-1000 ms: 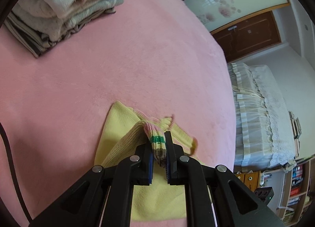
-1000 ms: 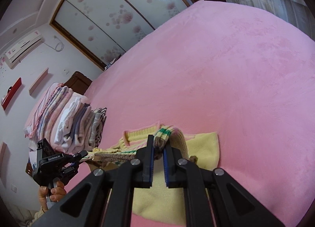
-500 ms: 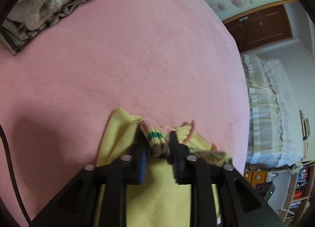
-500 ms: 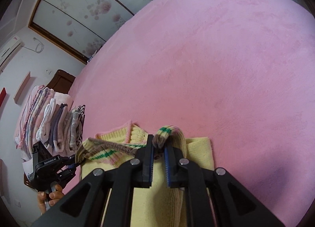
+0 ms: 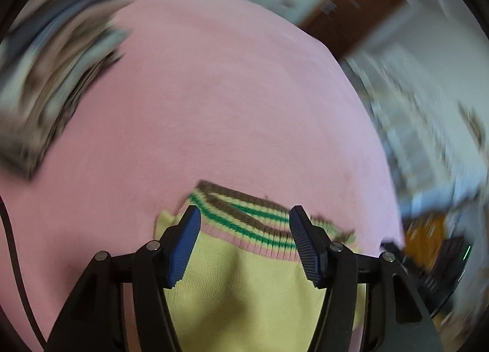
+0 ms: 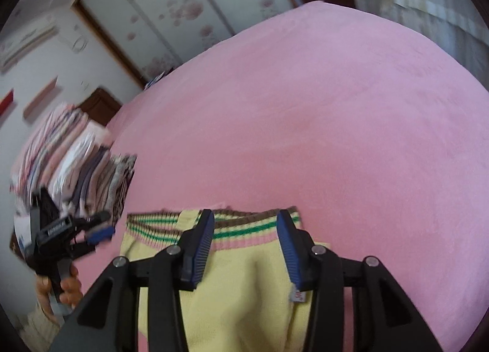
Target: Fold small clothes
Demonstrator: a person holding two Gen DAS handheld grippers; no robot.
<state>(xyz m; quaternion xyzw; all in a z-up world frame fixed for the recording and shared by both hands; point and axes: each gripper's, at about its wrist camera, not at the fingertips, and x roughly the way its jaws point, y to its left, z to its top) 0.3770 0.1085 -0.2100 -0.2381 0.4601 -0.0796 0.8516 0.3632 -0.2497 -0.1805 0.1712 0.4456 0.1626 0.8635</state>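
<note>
A small yellow knit garment [image 5: 244, 291] with a brown, green and pink striped hem [image 5: 241, 214] lies folded on the pink blanket. My left gripper [image 5: 244, 222] is open and empty, just above the hem. In the right wrist view the same garment [image 6: 244, 300] lies flat with its striped hem [image 6: 241, 229] at the far edge. My right gripper [image 6: 244, 225] is open and empty over it. The left gripper also shows in the right wrist view [image 6: 97, 226], held in a hand at the garment's left side.
The pink blanket [image 6: 321, 122] covers the whole bed. A stack of folded clothes [image 6: 70, 165] stands at the left, blurred in the left wrist view [image 5: 52, 77]. A wardrobe with flowered doors [image 6: 183, 6], a brown door and a curtain lie beyond the bed.
Both grippers have opened and let go of the striped hem. The hem now lies spread flat on top of the yellow garment. The left wrist view is blurred by motion.
</note>
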